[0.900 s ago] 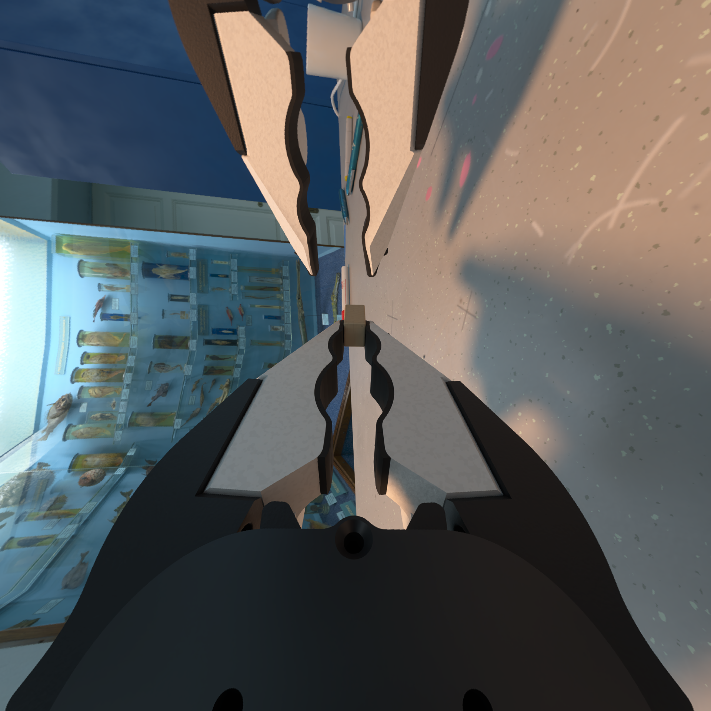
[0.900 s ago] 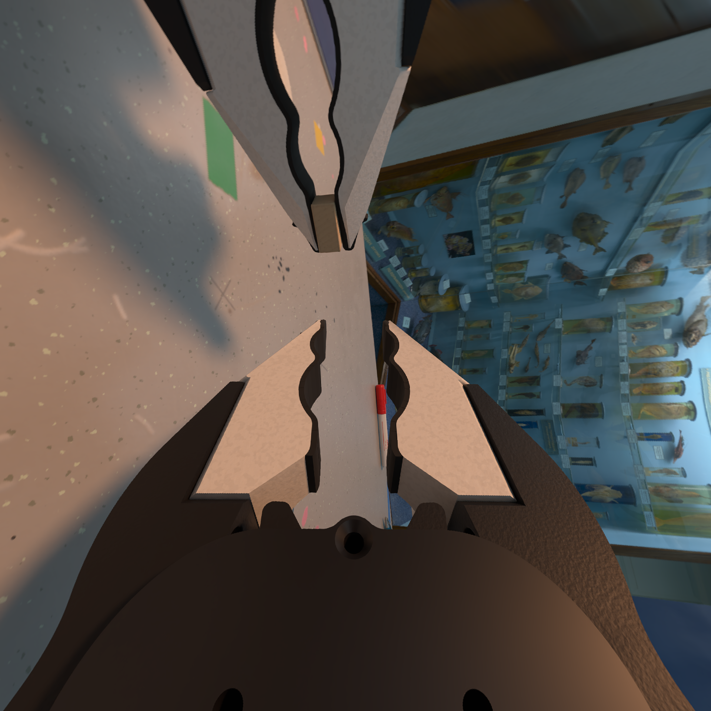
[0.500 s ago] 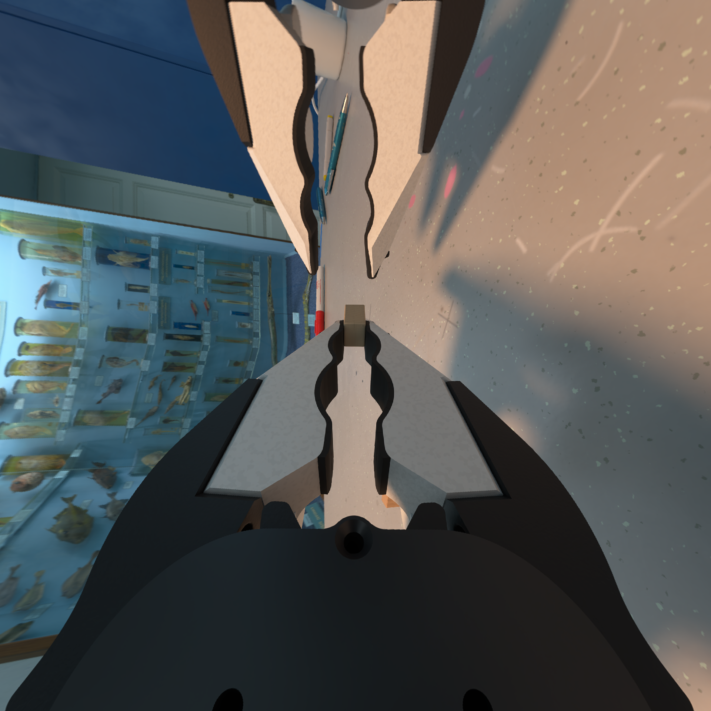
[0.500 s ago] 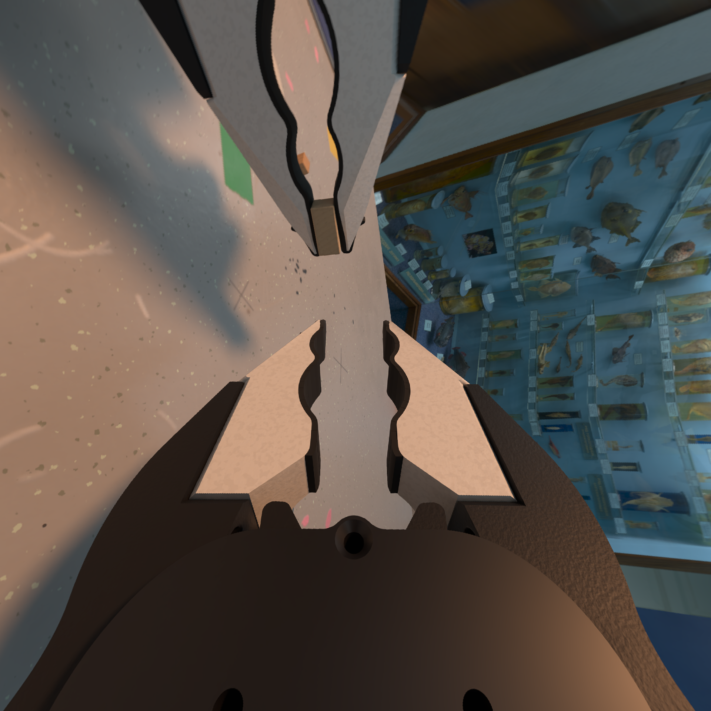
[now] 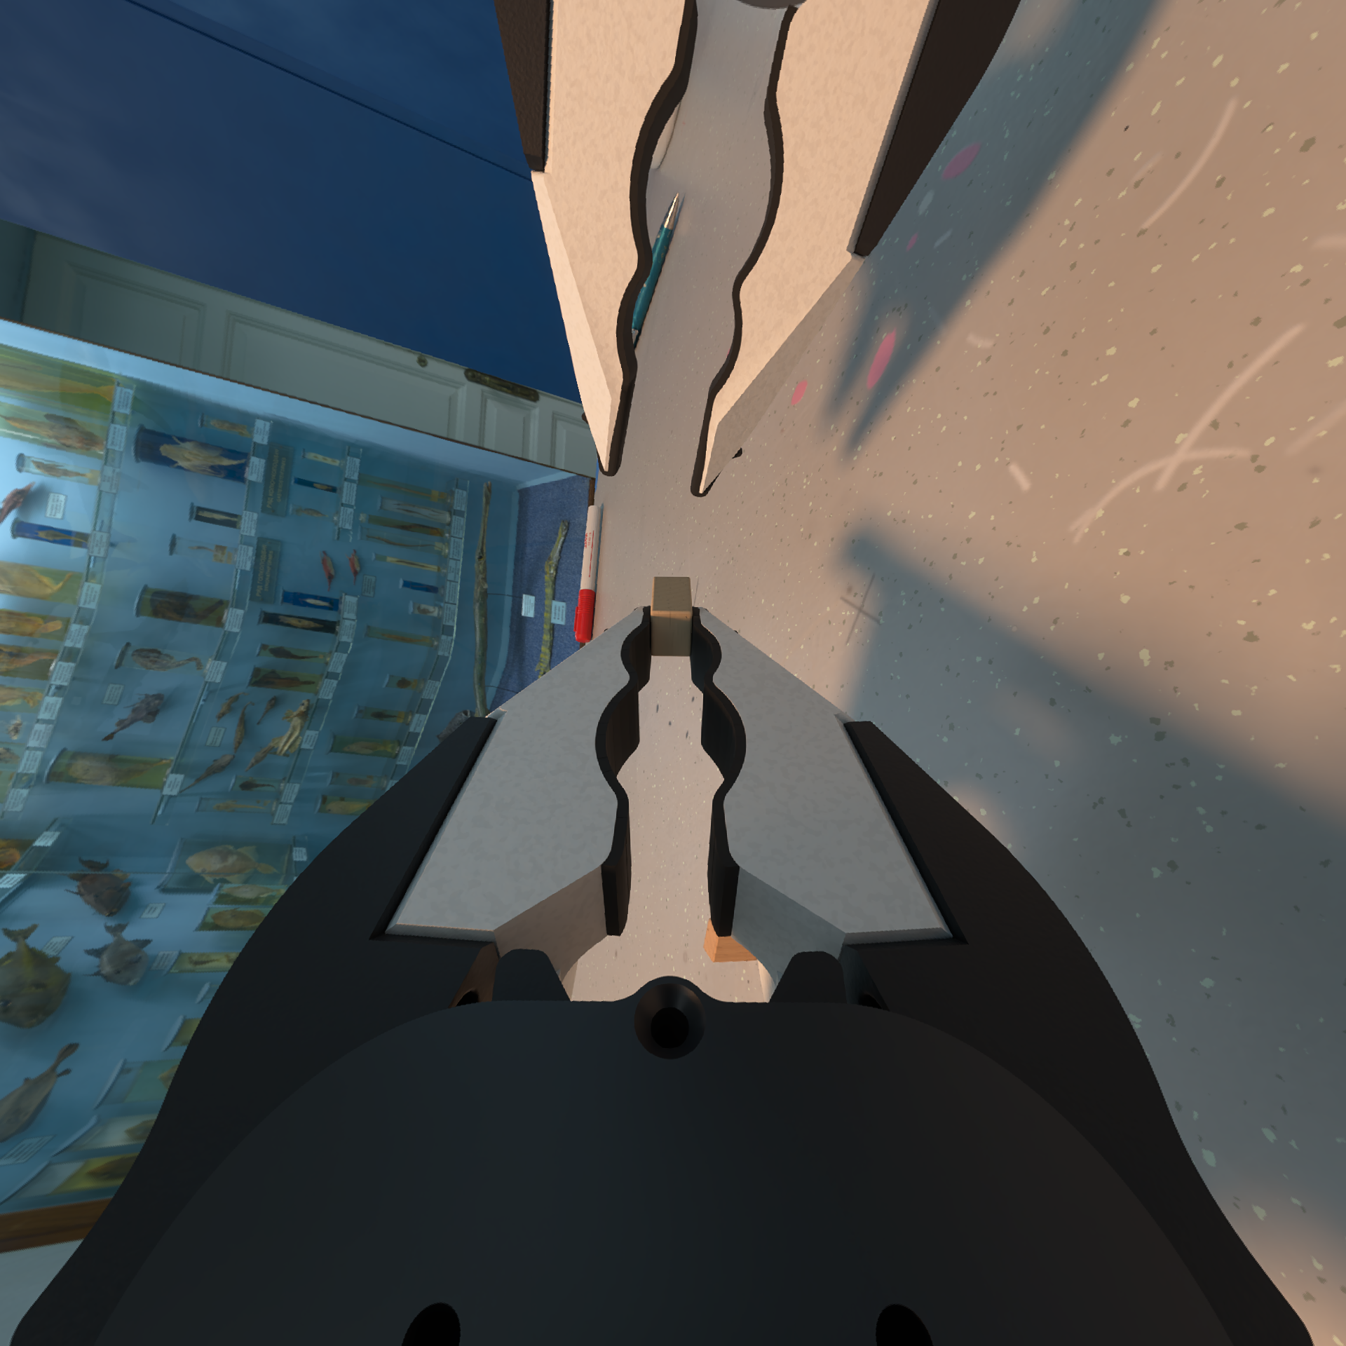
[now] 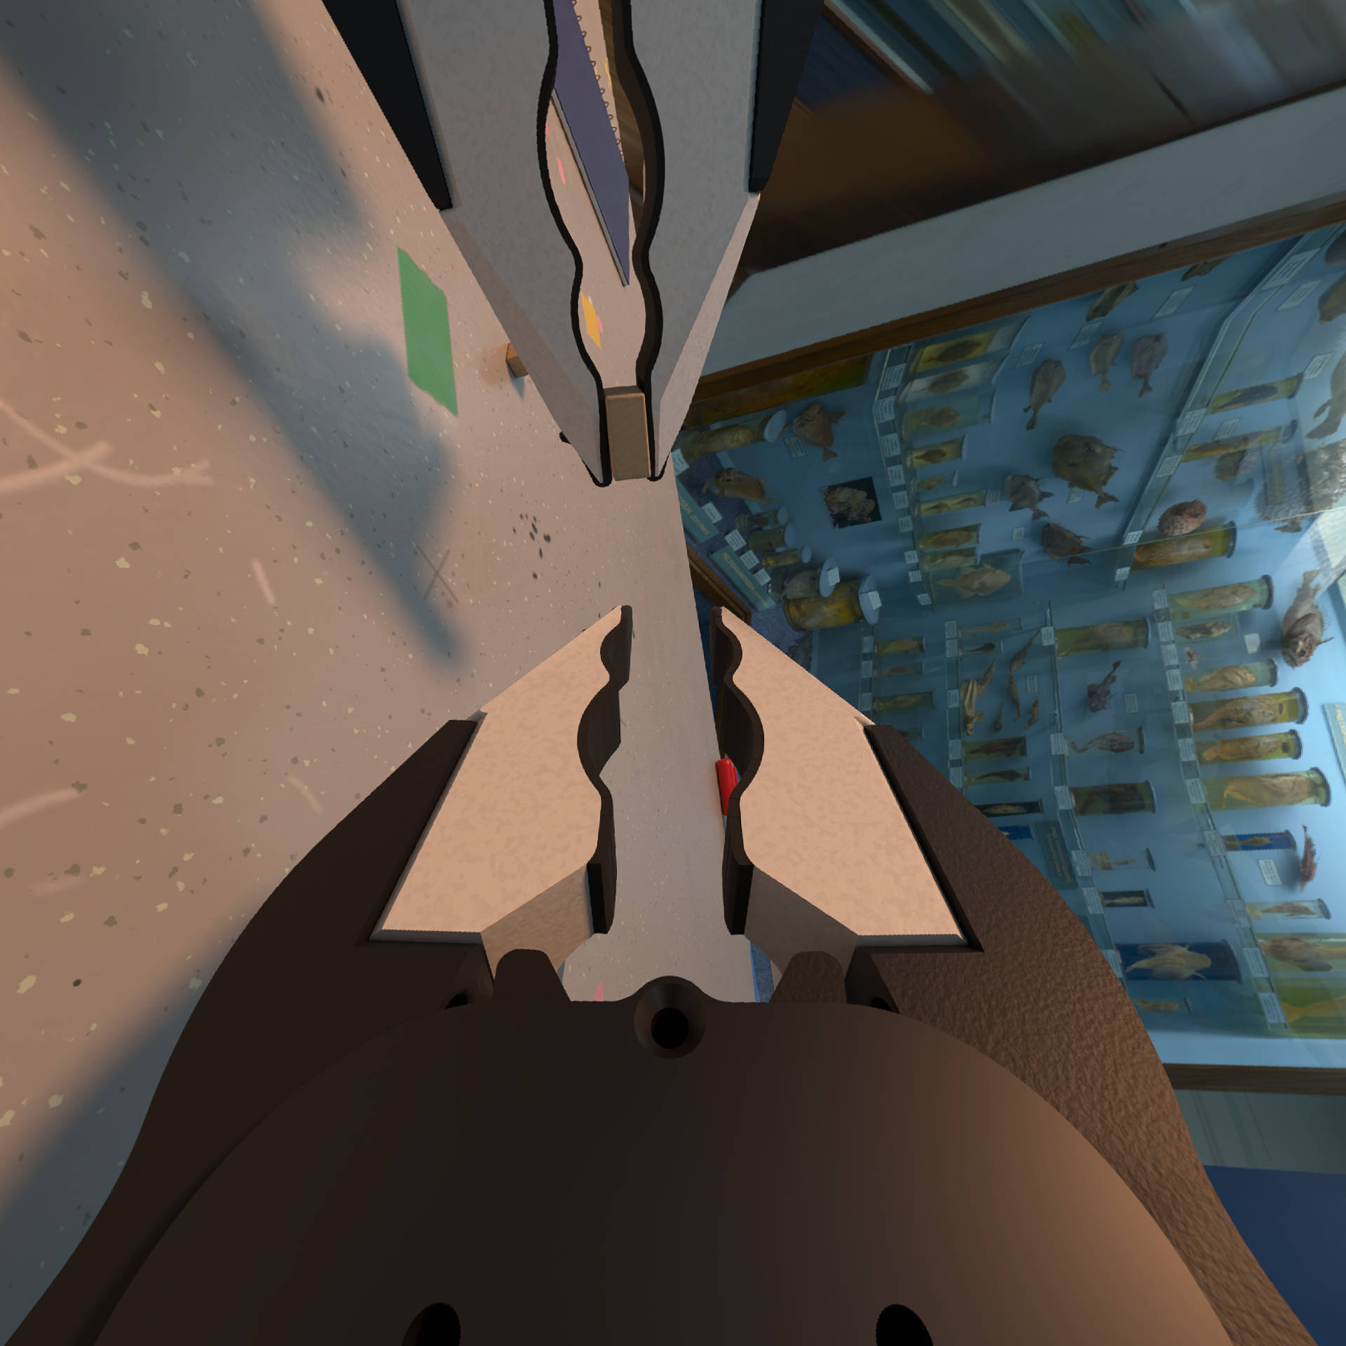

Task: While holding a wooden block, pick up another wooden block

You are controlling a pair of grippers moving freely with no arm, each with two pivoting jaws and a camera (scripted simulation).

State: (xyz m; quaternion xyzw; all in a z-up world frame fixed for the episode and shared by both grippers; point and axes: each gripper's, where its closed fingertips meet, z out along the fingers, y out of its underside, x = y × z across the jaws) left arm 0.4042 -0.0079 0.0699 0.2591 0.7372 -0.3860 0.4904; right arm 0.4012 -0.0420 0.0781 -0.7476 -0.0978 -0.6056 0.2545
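My left gripper [image 5: 671,619] is shut on a small wooden block [image 5: 671,615] held at its fingertips above the speckled table [image 5: 1056,728]. A second, orange-toned wooden block [image 5: 728,950] lies on the table below, partly hidden by my left gripper's right finger. My right gripper [image 5: 655,477] faces the left one tip to tip, open and empty. In the right wrist view my right gripper [image 6: 670,619] is open, the left gripper [image 6: 630,470] ahead grips its block [image 6: 630,433], and the second block [image 6: 516,360] lies beyond on the table [image 6: 182,655].
A red-capped marker [image 5: 590,575] lies by the table edge and also shows in the right wrist view [image 6: 726,783]. A teal pen [image 5: 659,262], a green patch [image 6: 430,328] and a spiral notebook [image 6: 593,160] lie farther off. A blue display case [image 6: 1056,655] stands beyond the edge.
Both grippers have shifted over the table while still facing each other. The second block has come into view. The left gripper stays shut on its block; the right stays open.
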